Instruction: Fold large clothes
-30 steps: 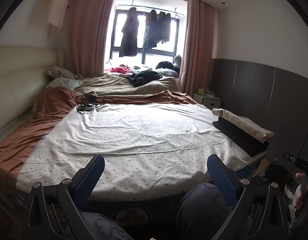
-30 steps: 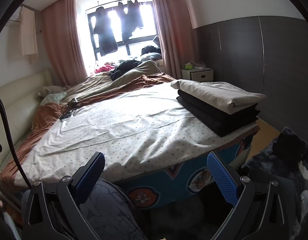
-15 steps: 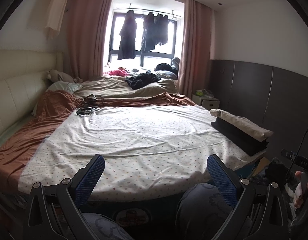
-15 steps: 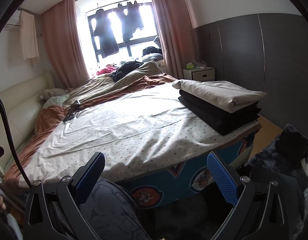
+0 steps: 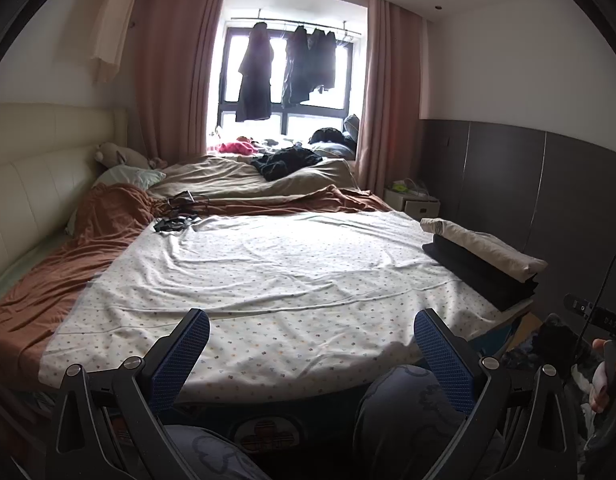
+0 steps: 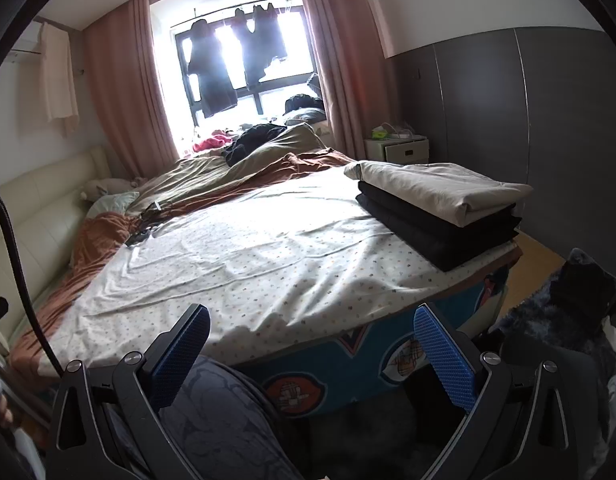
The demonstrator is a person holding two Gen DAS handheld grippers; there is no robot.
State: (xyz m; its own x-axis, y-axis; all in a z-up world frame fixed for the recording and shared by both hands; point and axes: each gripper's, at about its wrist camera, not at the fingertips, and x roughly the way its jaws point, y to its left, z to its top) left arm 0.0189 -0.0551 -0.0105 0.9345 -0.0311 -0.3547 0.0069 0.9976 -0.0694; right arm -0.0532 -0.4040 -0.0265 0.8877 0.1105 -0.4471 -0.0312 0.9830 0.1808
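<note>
With your left claw and right claw both spread apart and empty at the bed's foot, the folded stack lies ahead-right at the bed's right edge, long axis along that edge, nearer your right claw.

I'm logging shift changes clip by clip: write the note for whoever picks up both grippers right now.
Left gripper: open, empty, held off the foot of the bed.
Right gripper: open, empty, also short of the bed.
Done: a folded stack sits at the bed's right edge, a beige piece on top of black ones.
Work area: the dotted sheet lies bare, with no garment laid out.
Left: unfolded dark clothes lie heaped at the far end by the window; more hang on the rail. A dark pile on the floor to the right may also be waiting; I cannot tell.
</note>
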